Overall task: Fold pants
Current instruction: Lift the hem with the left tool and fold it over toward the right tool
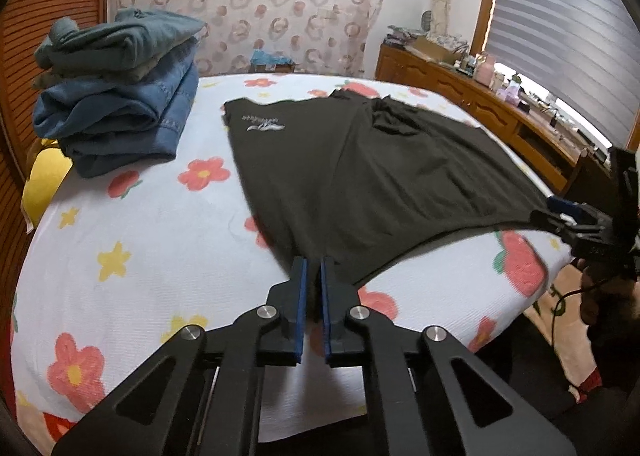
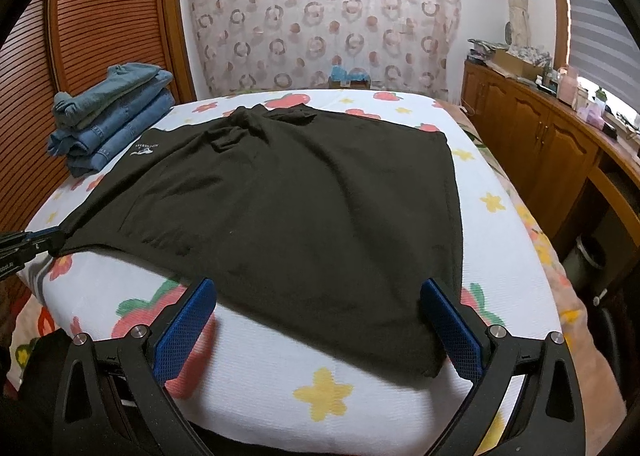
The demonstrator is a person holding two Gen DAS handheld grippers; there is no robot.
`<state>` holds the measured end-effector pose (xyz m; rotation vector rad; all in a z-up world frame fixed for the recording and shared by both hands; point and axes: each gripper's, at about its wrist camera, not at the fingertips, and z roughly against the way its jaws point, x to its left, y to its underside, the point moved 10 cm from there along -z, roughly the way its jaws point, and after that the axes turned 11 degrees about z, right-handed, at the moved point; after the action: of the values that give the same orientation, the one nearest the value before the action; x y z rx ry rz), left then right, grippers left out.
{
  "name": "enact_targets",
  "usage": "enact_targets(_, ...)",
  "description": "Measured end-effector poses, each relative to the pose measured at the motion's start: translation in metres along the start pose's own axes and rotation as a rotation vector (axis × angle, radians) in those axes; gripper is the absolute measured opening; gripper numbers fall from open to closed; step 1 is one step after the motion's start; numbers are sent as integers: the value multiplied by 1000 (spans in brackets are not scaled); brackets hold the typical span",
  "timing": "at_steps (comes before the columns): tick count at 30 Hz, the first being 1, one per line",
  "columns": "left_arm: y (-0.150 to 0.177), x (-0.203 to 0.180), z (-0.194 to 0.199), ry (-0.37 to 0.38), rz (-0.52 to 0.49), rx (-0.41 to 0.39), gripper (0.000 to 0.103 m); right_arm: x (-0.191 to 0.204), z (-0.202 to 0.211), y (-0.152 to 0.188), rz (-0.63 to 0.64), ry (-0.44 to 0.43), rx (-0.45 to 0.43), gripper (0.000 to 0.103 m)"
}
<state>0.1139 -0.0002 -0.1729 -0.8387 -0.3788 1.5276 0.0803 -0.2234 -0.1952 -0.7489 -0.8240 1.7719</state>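
Dark, nearly black pants (image 1: 360, 176) with a small white logo lie spread flat on the flowered bed sheet (image 1: 140, 216). My left gripper (image 1: 314, 268) is shut on the near left corner of the pants, and cloth shows between its blue pads. The right wrist view shows the same pants (image 2: 300, 196), with the left gripper (image 2: 54, 238) pinching that corner at the far left. My right gripper (image 2: 318, 284) stands open wide over the near right corner. The hem lies between its fingers and the pads do not press on it. The right gripper (image 1: 560, 216) also shows at the right edge of the left wrist view.
A stack of folded jeans (image 2: 112, 116) sits at the back left of the bed. A wooden cabinet (image 2: 540, 144) with clutter on top runs along the right side. A slatted wooden door (image 2: 100, 36) stands on the left and a patterned curtain (image 2: 320, 16) hangs behind.
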Motion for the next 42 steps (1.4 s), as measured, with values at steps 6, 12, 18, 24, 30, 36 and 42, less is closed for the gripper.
enact_targets(6, -21, -22, 11, 39, -36, -36, 5, 0, -1, -2, 2, -7, -12, 94)
enact_targets(12, -42, -50, 12, 90, -74, -61, 5, -5, -3, 0, -2, -4, -10, 83)
enact_targets(18, -61, -87, 8, 139, -126, -79, 5, -10, 0, -2, -7, -2, -12, 74)
enact_targets(24, -76, -122, 0, 176, -171, -77, 4, -16, 8, 0, -17, -3, -25, 74)
enact_targets(30, -80, -162, -8, 204, -226, -60, 4, -23, 14, 7, -36, -14, -36, 74)
enact_targets(36, -73, -201, -18, 234, -280, -25, 4, -31, 18, 15, -70, -23, -49, 74)
enact_targets(42, -65, -223, -23, 258, -292, 18, 4, -39, 19, 15, -96, -24, -56, 74)
